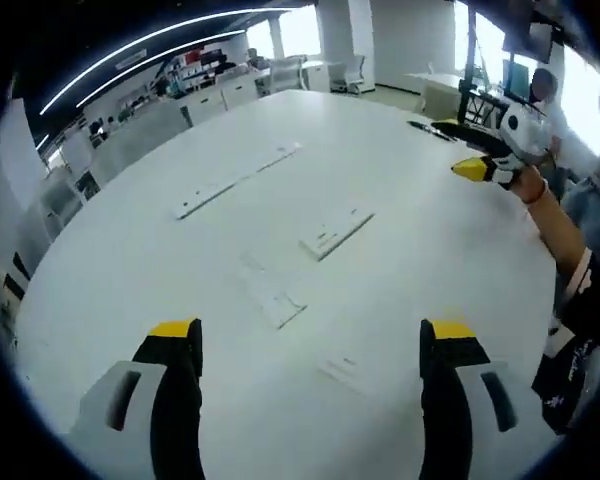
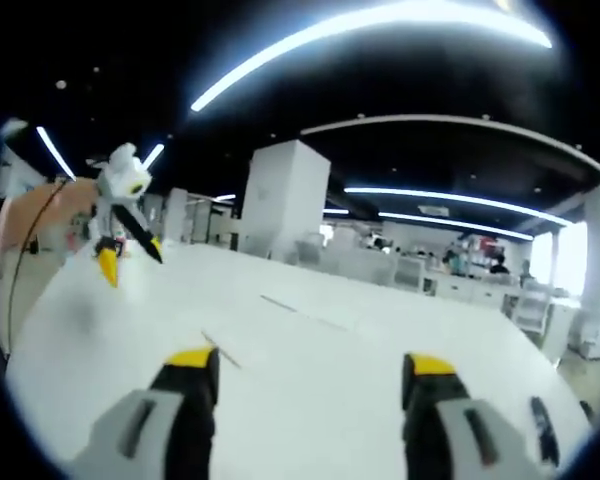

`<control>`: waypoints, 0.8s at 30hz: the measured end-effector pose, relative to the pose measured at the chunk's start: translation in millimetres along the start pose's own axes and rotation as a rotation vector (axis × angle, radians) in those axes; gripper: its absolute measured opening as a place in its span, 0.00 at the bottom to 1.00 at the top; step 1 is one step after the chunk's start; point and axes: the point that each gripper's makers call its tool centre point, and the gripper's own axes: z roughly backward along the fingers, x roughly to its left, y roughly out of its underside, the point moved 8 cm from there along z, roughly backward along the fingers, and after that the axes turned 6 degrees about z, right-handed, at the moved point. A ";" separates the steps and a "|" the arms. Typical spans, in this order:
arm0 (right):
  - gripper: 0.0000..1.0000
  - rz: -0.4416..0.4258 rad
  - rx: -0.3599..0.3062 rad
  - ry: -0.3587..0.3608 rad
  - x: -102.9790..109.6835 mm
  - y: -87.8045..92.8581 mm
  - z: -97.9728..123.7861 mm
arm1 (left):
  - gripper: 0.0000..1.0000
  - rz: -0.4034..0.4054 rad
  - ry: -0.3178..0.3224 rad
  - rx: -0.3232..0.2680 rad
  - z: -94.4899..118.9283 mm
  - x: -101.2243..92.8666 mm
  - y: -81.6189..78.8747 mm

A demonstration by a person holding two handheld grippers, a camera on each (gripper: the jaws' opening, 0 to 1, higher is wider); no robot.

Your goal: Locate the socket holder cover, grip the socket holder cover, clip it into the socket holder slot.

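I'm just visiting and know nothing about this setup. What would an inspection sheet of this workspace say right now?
Surface: large white table, mostly bare.
Job's things: several flat white strips and plates lie apart: long strip, plate, plate, small piece.
Clutter: nothing seen.
Grippers: left gripper open, empty, above the table; right gripper open, empty.
Cables: thin dark cable by the person's arm.
Surroundings: open office, desks, chairs, ceiling light strips.

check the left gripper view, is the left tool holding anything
No, the left tool is open, with bare white table between its jaws.
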 end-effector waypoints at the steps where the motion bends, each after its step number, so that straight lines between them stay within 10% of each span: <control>1: 0.75 0.002 0.003 -0.001 0.0 0.3 -0.4 | 0.87 0.016 -0.008 0.050 -5.3 1.4 -0.2; 8: 0.75 0.031 0.040 -0.008 4.0 4.6 -3.5 | 0.83 0.041 -0.057 0.252 -33.3 -4.6 15.4; 24: 0.72 0.066 0.091 -0.005 1.6 10.3 -8.8 | 0.69 0.174 -0.093 0.415 -40.6 -14.9 31.3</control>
